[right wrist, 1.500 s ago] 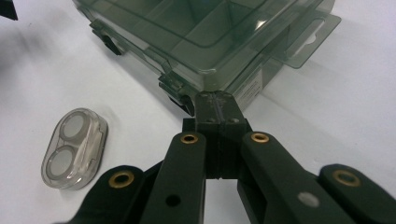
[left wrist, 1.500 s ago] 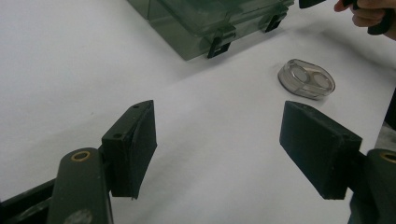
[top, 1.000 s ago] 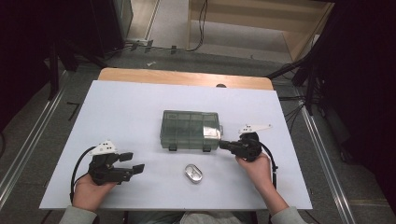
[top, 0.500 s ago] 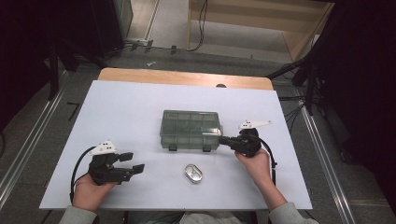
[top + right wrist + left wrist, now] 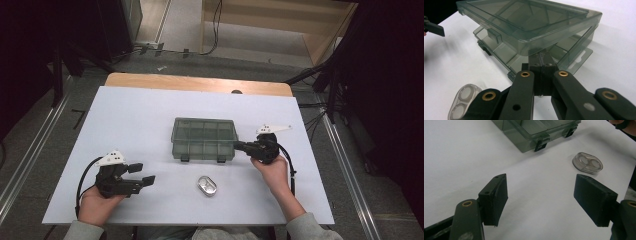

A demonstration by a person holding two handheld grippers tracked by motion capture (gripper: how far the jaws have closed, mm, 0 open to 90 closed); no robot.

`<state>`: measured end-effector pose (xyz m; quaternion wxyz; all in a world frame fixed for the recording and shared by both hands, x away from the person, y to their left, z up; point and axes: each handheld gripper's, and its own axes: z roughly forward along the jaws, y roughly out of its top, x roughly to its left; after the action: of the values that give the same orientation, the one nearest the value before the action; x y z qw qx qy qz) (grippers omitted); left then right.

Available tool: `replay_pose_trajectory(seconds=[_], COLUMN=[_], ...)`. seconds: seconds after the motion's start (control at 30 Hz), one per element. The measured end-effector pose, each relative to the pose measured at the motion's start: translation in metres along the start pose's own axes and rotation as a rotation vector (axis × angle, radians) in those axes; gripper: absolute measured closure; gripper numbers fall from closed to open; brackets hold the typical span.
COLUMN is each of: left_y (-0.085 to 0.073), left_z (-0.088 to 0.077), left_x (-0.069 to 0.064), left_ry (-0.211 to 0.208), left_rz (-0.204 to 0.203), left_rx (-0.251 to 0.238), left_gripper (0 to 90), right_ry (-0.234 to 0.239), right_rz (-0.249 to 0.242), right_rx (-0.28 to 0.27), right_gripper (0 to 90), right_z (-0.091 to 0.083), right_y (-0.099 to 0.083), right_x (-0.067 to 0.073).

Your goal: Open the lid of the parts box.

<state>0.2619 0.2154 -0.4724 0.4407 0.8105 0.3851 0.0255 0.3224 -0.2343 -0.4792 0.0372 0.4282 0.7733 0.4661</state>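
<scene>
- A small clear oval case (image 5: 587,162) with two round wells is seen lying flat, just ahead of the right-hand jaw of the left gripper (image 5: 540,197) and apart from it. It is also seen low and to the left, behind the shut jaws of the right gripper (image 5: 543,56).
- A white table cover (image 5: 140,115) is spread beneath both pairs of jaws.
- A wooden table edge (image 5: 200,84) is exposed well beyond the jaws.
- Cables (image 5: 216,25) are seen on the floor, farther off still.
</scene>
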Motion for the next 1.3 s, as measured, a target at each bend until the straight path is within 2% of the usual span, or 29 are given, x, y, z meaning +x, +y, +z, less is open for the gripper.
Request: replay_pose_trajectory(seconds=[0.5, 0.7, 1.1, 1.13, 1.3], left_y=[0.002, 0.005, 0.021, 0.024, 0.030], left_z=[0.002, 0.005, 0.017, 0.020, 0.026], left_x=[0.002, 0.003, 0.004, 0.007, 0.010], left_ry=[0.019, 0.014, 0.005, 0.002, 0.007], left_rz=[-0.036, -0.053, -0.052, -0.063, -0.063], left_rx=[-0.004, -0.009, -0.009, -0.007, -0.006], left_gripper=[28.0, 28.0, 28.0, 28.0, 28.0], right_ry=[0.001, 0.009, 0.015, 0.016, 0.016], right_rz=[-0.006, -0.003, -0.002, 0.000, -0.004], right_rx=[-0.026, -0.023, -0.020, -0.021, -0.021], right_gripper=[87.7, 87.7, 87.7, 87.7, 87.8], right_z=[-0.003, -0.003, -0.001, -0.001, -0.001], right_y=[0.011, 0.015, 0.018, 0.018, 0.019], right_x=[0.001, 0.001, 0.001, 0.001, 0.000])
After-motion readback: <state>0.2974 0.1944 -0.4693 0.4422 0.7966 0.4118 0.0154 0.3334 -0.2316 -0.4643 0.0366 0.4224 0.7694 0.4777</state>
